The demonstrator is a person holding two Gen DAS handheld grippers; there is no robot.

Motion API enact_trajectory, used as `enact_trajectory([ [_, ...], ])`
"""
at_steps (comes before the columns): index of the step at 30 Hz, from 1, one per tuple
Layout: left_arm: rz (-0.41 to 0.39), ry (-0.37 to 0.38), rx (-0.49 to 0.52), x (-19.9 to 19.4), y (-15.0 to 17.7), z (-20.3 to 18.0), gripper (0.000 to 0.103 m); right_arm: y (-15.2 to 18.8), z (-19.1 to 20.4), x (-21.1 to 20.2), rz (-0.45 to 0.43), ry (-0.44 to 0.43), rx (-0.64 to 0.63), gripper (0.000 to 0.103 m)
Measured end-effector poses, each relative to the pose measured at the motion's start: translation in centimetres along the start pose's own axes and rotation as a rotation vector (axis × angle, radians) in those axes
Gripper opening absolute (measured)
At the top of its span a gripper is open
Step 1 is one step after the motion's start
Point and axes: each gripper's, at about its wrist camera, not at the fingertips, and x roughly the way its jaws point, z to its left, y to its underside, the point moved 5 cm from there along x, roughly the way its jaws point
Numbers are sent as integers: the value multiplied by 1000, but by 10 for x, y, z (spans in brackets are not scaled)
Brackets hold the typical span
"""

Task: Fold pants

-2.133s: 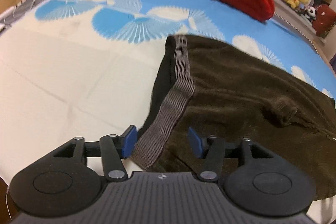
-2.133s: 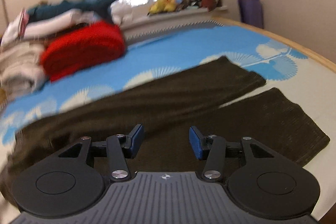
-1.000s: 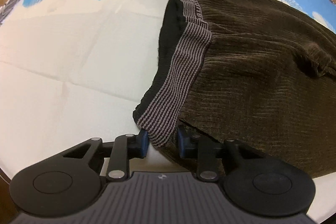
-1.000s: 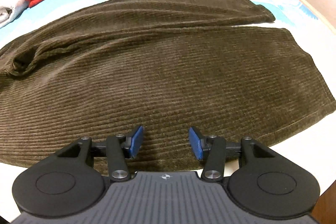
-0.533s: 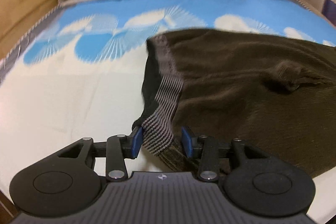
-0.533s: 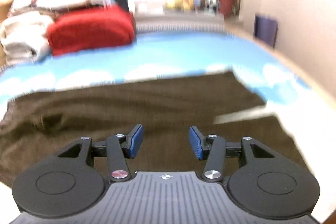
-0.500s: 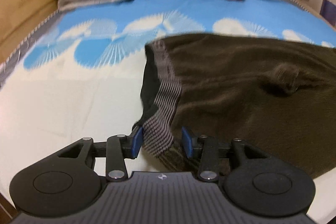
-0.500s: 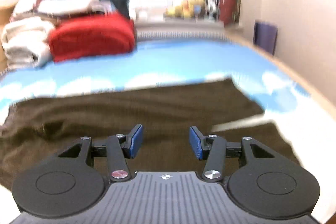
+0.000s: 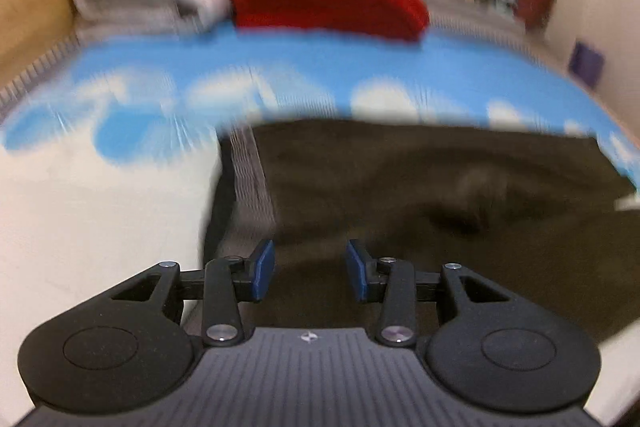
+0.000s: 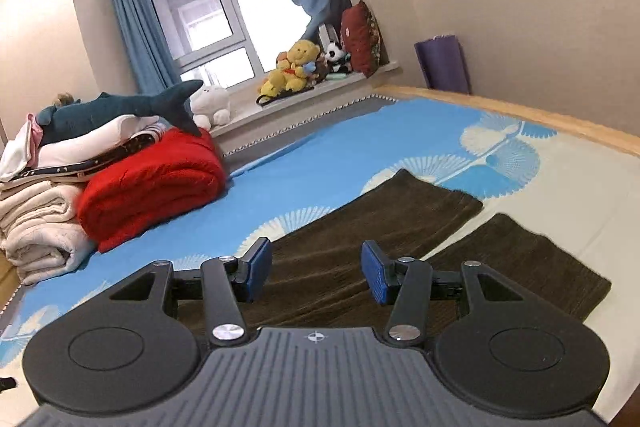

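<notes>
The left tongs stand part open with nothing between the pads, having just been opening; below them lie the pants, near the striped waistband. The right tongs stand part open and empty above the pants' legs. The pants lie spread flat on the bed. A red blanket lies beyond the pants, beside folded pale bedding.
</notes>
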Motion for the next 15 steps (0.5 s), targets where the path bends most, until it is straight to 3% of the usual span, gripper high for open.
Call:
enact_trajectory([
  [2, 118, -14, 42, 22, 12, -4, 44, 5, 0, 4, 24, 19, -21, 52],
  [4, 347, -25, 37, 52, 40, 0, 48, 12, -5, 13, 62, 57, -45, 52],
  [5, 386, -35, 32, 59, 47, 2, 48, 17, -10, 20, 87, 75, -54, 52],
  [8, 314, -40, 37, 51, 34, 2, 48, 26, -18, 37, 149, 91, -100, 52],
  [11, 230, 17, 4, 39, 22, 2, 48, 32, -23, 51, 172, 100, -203, 52],
  [12, 253, 12, -3, 42, 24, 1, 50, 34, -25, 57, 184, 95, -223, 52],
  [14, 388, -46, 17, 60, 43, 1, 51, 38, -29, 67, 204, 91, -231, 52],
  [15, 389, -51, 28, 62, 45, -1, 52, 40, -30, 72, 219, 86, -225, 52],
])
